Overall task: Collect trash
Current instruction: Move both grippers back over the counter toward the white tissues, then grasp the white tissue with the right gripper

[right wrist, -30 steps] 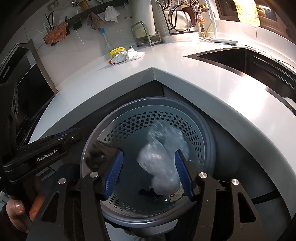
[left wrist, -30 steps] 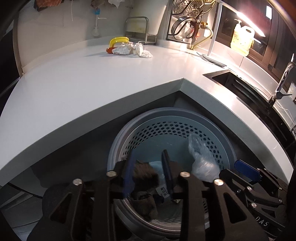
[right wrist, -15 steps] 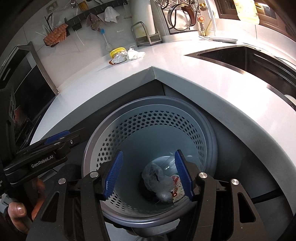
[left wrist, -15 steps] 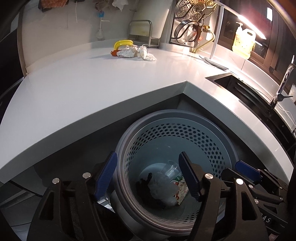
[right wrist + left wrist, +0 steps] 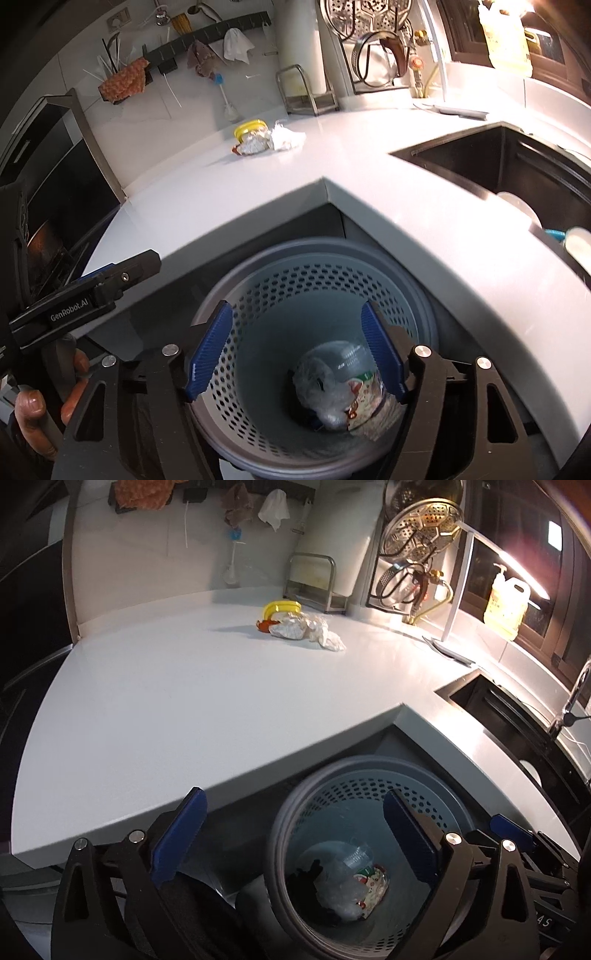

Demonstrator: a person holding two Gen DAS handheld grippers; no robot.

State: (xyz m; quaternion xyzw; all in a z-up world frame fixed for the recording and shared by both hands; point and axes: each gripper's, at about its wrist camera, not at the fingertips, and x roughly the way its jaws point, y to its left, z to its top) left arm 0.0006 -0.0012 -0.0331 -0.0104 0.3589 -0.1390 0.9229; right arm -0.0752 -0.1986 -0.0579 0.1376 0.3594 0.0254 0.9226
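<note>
A grey perforated trash basket [image 5: 436, 786] [image 5: 258, 280] stands on the floor below the counter corner. At its bottom lie a clear plastic bag [image 5: 340, 890] [image 5: 325, 384], a dark scrap [image 5: 306, 882] and a printed wrapper [image 5: 373, 882] [image 5: 365, 398]. My left gripper [image 5: 291, 834] hangs above the basket's left rim, its jaws opening wide with nothing between them. Over the basket's mouth my right gripper [image 5: 295, 350] is opening too, empty. More trash [image 5: 303, 627] [image 5: 269, 142], crumpled paper and wrappers by a yellow lid, lies far back on the white counter [image 5: 184, 701] [image 5: 369, 155].
A dark sink [image 5: 517, 716] [image 5: 498, 166] is set in the counter to the right, holding dishes. A metal rack [image 5: 314, 579], a dish drainer with a steamer [image 5: 417, 535] and a soap jug [image 5: 506, 602] stand along the back wall. A person's hand [image 5: 37, 406] holds the left gripper.
The left gripper let go of a dark scrap and the right one of the plastic bag; both fell into the basket. Both grippers rose and their jaws spread wider.
</note>
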